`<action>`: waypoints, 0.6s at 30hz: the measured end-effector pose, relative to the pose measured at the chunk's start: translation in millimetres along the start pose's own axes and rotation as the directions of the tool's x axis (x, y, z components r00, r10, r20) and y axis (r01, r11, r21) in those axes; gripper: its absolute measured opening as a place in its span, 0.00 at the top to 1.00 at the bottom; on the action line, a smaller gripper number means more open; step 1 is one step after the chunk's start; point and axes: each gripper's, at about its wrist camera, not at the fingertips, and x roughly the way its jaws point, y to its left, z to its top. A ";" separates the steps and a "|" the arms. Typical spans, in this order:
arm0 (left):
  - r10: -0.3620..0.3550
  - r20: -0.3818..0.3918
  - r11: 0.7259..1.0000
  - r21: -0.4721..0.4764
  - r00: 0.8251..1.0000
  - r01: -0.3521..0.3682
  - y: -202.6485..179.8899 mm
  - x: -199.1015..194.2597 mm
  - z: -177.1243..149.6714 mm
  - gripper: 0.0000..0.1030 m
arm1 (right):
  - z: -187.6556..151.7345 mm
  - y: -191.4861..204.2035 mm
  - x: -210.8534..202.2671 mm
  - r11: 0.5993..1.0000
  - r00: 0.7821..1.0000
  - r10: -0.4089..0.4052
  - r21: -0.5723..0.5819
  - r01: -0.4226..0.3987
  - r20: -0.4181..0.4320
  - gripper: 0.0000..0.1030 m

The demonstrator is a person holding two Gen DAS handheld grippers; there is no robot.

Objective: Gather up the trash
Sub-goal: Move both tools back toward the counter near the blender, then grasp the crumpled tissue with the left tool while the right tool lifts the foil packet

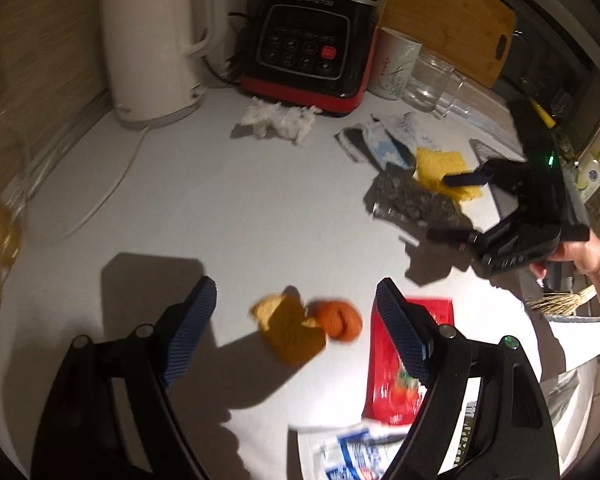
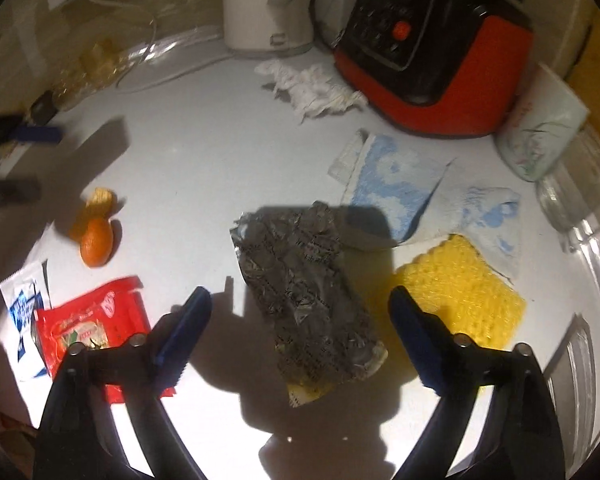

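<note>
My left gripper (image 1: 296, 332) is open and empty above orange peel (image 1: 300, 326) on the white counter (image 1: 220, 200). A red wrapper (image 1: 396, 364) lies under its right finger, a blue-white packet (image 1: 352, 456) nearer. My right gripper (image 2: 300, 328) is open and empty, its fingers on either side of a crumpled silver wrapper (image 2: 304, 296). The right gripper also shows in the left wrist view (image 1: 456, 208) above that wrapper (image 1: 412, 200). A crumpled white tissue (image 2: 312, 84) lies at the back. The peel (image 2: 96, 228), red wrapper (image 2: 92, 324) and packet (image 2: 24, 312) show left.
A white kettle (image 1: 152, 40), a black-red appliance (image 1: 312, 44), a mug (image 1: 396, 64), a glass jug (image 1: 428, 80) and a cutting board (image 1: 448, 16) stand along the back. A blue-white cloth (image 2: 396, 188) and yellow sponge cloth (image 2: 464, 288) lie right. A sink (image 1: 596, 168) is far right.
</note>
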 end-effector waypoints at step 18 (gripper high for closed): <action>0.026 0.027 0.996 -0.087 0.999 -0.023 14.6 98.5 122.3 0.17 | -17.6 1.7 -12.8 0.990 0.999 0.042 0.136 -0.046 0.028 0.56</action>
